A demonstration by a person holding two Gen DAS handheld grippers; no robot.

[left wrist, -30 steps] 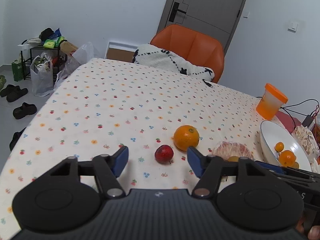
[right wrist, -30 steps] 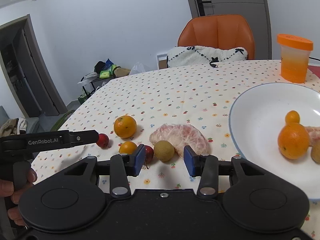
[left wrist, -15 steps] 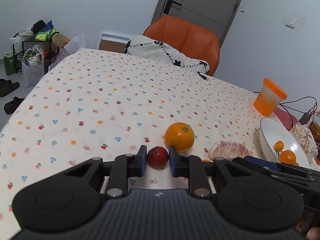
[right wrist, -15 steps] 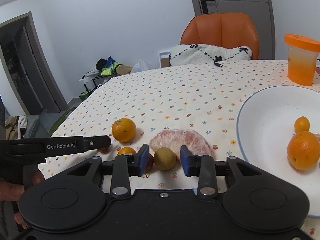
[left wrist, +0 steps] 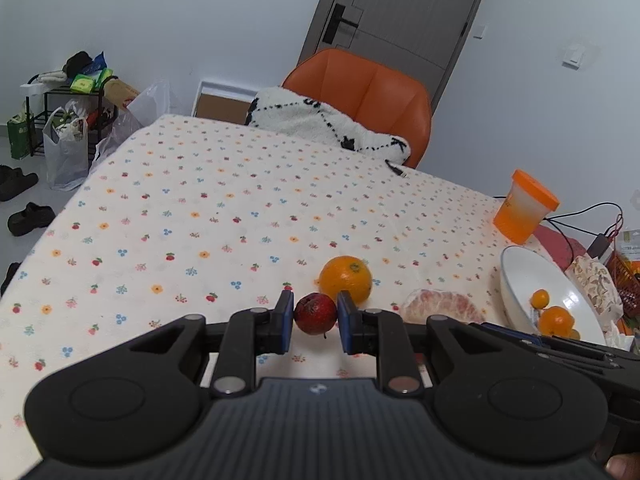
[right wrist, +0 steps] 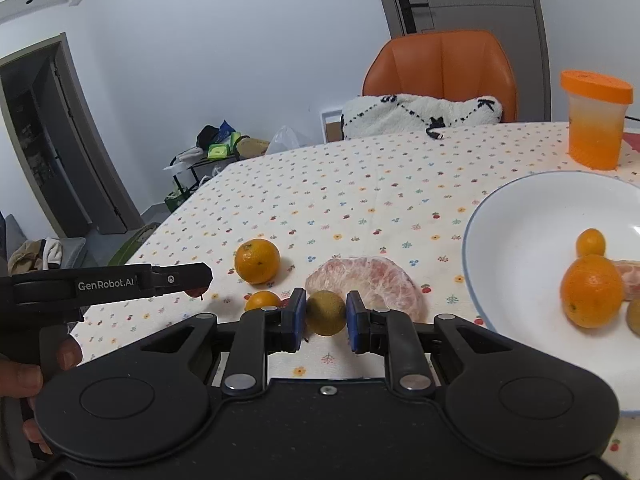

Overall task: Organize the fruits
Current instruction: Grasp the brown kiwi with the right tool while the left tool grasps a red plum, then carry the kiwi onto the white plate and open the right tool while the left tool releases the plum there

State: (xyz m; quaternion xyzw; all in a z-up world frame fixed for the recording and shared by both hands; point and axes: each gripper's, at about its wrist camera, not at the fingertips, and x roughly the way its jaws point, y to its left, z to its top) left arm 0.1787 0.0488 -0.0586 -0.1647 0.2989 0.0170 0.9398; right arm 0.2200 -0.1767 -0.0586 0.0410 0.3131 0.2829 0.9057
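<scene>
I am closing the left hand-held gripper [left wrist: 315, 322] on the red fruit [left wrist: 315, 313] and the right hand-held gripper [right wrist: 326, 320] on the kiwi [right wrist: 325, 312]; I am keeping the squeeze light before lifting toward the bowl [right wrist: 516, 216] at 2 o'clock.

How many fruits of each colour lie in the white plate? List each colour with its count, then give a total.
Orange fruits: 2
Pink peeled piece: 1
Brown-green fruit, cut off by the picture's edge: 1
Total in the white plate: 4
</scene>
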